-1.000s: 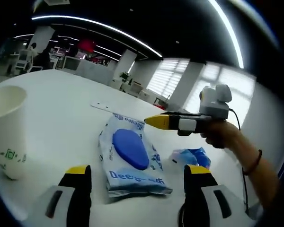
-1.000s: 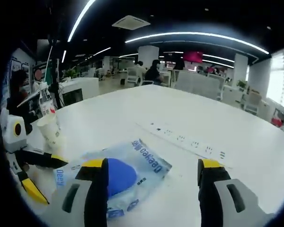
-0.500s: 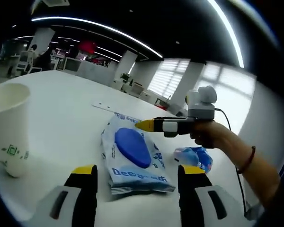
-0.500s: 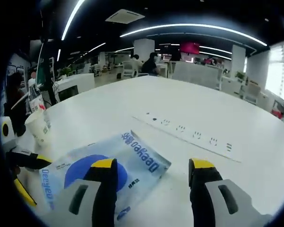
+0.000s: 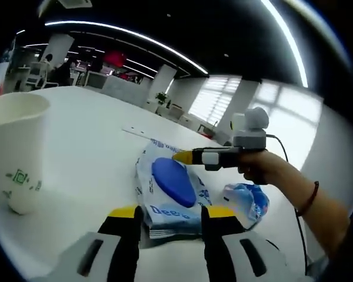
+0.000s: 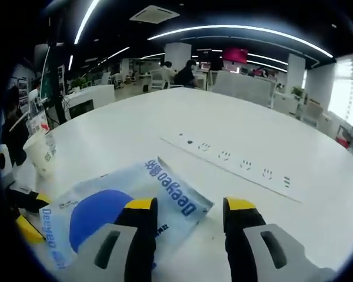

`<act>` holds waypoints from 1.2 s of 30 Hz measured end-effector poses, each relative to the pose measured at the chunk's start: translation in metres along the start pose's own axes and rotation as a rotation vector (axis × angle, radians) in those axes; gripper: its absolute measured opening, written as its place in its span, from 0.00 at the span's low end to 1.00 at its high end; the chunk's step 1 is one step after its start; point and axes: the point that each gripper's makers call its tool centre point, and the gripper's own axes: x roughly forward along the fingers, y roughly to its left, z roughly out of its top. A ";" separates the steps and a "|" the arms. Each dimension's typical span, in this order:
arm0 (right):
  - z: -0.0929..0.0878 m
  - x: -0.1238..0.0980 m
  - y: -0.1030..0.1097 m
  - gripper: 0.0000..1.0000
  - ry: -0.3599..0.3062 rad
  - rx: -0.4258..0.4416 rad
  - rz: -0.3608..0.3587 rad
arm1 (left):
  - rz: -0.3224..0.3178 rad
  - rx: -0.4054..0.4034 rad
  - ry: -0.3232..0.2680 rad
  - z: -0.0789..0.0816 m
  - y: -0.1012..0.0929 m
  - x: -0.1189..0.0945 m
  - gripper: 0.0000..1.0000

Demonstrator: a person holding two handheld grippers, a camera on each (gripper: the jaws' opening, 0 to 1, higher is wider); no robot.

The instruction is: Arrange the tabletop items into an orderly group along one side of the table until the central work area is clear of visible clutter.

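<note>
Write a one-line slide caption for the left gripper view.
Left gripper straddles the near edge of a wet-wipes pack; paper cup alongside, right gripper above.

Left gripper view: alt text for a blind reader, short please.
The left gripper straddles the near end of a blue-lidded wet wipes pack on a white table. A paper cup stands left; the right gripper hovers over the pack.

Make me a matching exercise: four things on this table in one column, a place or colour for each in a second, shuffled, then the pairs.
Things:
1. paper cup
2. wet-wipes pack
3. crumpled blue wrapper
4. strip of sockets

Descriptions:
A. set flat into the white table, beyond the pack
B. pale packet with a blue oval lid, between the left gripper jaws
C. white with a green print, standing upright
D. lying under the person's hand

Pairs: 1-C, 2-B, 3-D, 4-A
</note>
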 end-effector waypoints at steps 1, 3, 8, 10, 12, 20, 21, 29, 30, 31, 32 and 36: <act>0.000 0.001 0.001 0.38 -0.001 0.001 0.010 | 0.007 0.002 -0.002 0.000 0.002 0.001 0.33; -0.001 0.001 0.003 0.37 0.000 -0.004 0.019 | 0.014 0.001 -0.004 -0.001 0.004 0.001 0.33; -0.001 0.001 0.003 0.35 0.007 -0.012 0.018 | 0.016 0.005 0.000 -0.002 0.004 0.000 0.31; -0.002 0.001 0.002 0.33 0.011 -0.018 0.012 | 0.018 0.012 0.002 -0.003 0.005 0.000 0.31; -0.002 0.000 0.001 0.28 0.016 -0.026 0.004 | 0.021 0.018 0.004 -0.003 0.005 0.000 0.30; -0.006 -0.004 -0.002 0.16 0.043 -0.057 -0.019 | 0.027 0.049 0.013 -0.005 0.005 -0.002 0.28; -0.008 -0.005 -0.003 0.15 0.053 -0.058 -0.026 | 0.026 0.049 0.015 -0.005 0.004 -0.002 0.27; -0.008 -0.009 -0.003 0.09 0.075 -0.109 -0.035 | 0.029 0.050 0.017 -0.007 0.004 -0.003 0.23; -0.008 -0.009 -0.003 0.08 0.077 -0.109 -0.035 | 0.029 0.049 0.016 -0.007 0.004 -0.003 0.23; -0.008 -0.010 -0.002 0.08 0.076 -0.108 -0.035 | 0.030 0.048 0.016 -0.007 0.004 -0.003 0.22; -0.008 -0.011 -0.002 0.07 0.078 -0.109 -0.035 | 0.026 0.063 0.019 -0.007 0.003 -0.003 0.21; -0.008 -0.014 -0.002 0.04 0.092 -0.116 -0.037 | 0.018 0.065 0.014 -0.005 -0.001 -0.004 0.19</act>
